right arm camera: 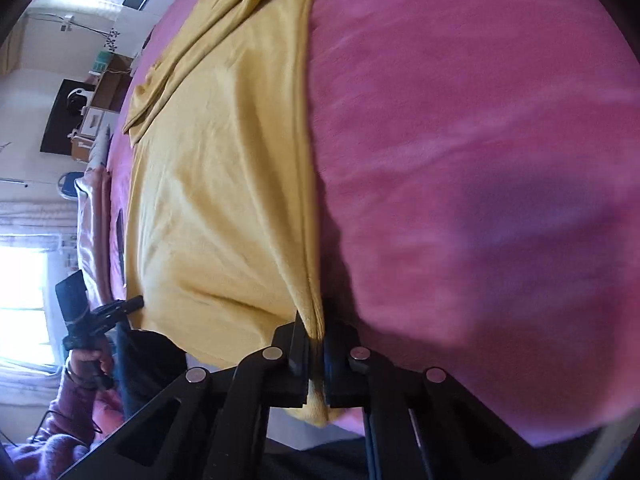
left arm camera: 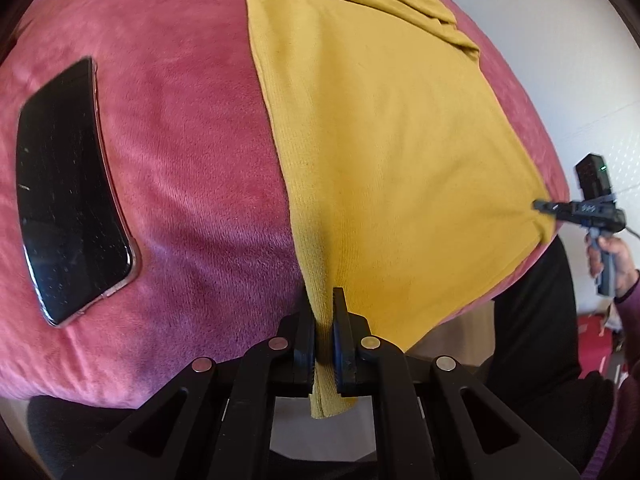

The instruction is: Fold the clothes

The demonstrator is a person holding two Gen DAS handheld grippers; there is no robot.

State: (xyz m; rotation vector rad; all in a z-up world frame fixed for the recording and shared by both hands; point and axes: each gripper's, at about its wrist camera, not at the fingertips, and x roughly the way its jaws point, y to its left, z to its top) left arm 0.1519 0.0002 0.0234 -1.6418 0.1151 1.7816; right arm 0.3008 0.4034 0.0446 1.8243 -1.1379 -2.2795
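Black jaws of the left gripper (left arm camera: 324, 336) pinch one near corner of the yellow garment (left arm camera: 380, 160). It lies flat on the big pink blanket (left arm camera: 168, 152). The right gripper (right arm camera: 316, 344) is squeezed tight on the other near corner. To fold well, I think both hands should lift together, keep the edge straight, and carry it to the far end. A black phone (left arm camera: 68, 196) lies beside the cloth, so stay clear. The bunched far end is cut off, and the right view is blurry.
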